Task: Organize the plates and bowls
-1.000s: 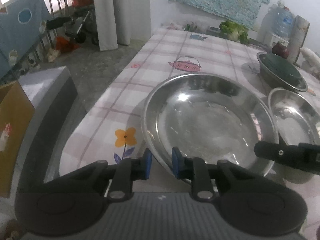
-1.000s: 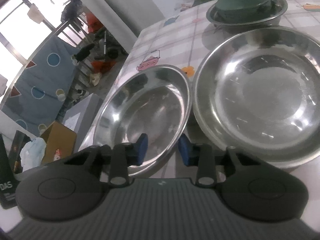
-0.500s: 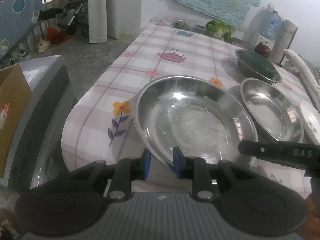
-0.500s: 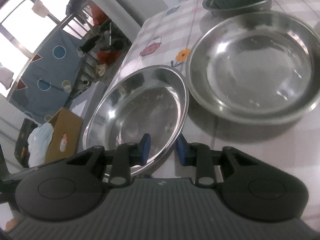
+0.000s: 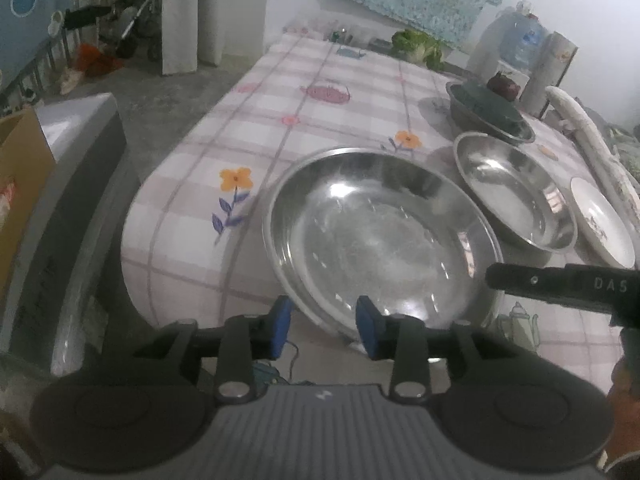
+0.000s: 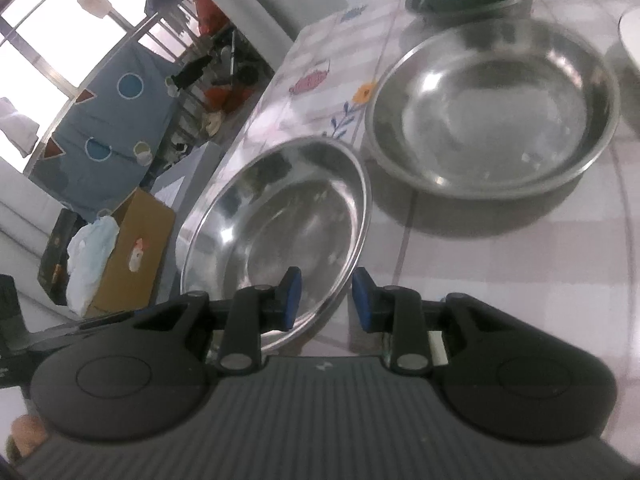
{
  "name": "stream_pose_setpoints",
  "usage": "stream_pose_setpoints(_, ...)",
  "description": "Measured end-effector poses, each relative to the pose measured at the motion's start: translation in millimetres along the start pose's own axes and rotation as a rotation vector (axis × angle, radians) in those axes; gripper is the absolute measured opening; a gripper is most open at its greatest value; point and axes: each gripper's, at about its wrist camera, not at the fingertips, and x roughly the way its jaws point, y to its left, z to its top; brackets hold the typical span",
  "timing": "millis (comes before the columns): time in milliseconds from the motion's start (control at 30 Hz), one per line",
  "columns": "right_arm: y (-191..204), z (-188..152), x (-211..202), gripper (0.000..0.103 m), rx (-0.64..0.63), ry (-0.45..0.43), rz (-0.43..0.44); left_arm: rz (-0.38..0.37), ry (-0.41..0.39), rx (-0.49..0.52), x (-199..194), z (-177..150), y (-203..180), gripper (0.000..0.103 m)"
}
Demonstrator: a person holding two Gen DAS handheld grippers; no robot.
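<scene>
Steel bowls (image 5: 380,236) number three; white plate (image 5: 602,220) one; left claw (image 5: 324,326) and right claw (image 6: 326,300) both apart.

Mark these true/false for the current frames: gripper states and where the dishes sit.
1. The large steel basin's near rim sits between the left gripper's fingers. True.
2. The right gripper's fingers are shut with nothing between them. False: they stand apart, with the basin's rim in the gap.
3. The white plate is stacked inside the medium steel bowl. False: the plate lies beside that bowl on the tablecloth, and the bowl is empty.
4. A dark green bowl sits in the far steel bowl. True.
</scene>
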Motion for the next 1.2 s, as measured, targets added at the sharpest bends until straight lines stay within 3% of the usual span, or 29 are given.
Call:
stream_pose_setpoints(233,-1.9,16.1,3.2,0.029,-0.038,-0.056,-0.048,0.136,-0.083,0.066,7.3,18.4,-6.7,0.048)
stream_pose_setpoints(367,-2.2,23.6,17.9,0.029,-0.06,-0.061,-0.079,0.225,-0.074,0.107,32.1,26.1,-11.0,0.048)
stream_pose_setpoints(500,-1.0,24.2,28.4,0.029,-0.092,-0.059,-0.109,0.231,-0.053,0.108,46.1,28.6,-10.8,0.046)
stream_pose_setpoints(667,-1.0,21.8,35.3,0.02,-0.106,-0.062,-0.127,0.231,-0.029,0.101,54.3,27.5,-12.6,0.03)
stream_pose_setpoints(767,-1.1,21.0,35.7,0.015,-0.106,-0.06,-0.116,0.235,-0.035,0.112,51.3,26.6,-16.0,0.03)
stream_pose_setpoints(1033,-2.9,15.3,18.4,0.015,-0.119,-0.073,-0.119,0.181,-0.012,0.118,35.6,13.6,-23.1,0.029)
stream_pose_setpoints(1200,-6.0,12.2,18.2,0.015,-0.116,-0.076,-0.128,0.214,-0.017,0.136,40.2,16.1,-28.4,0.03)
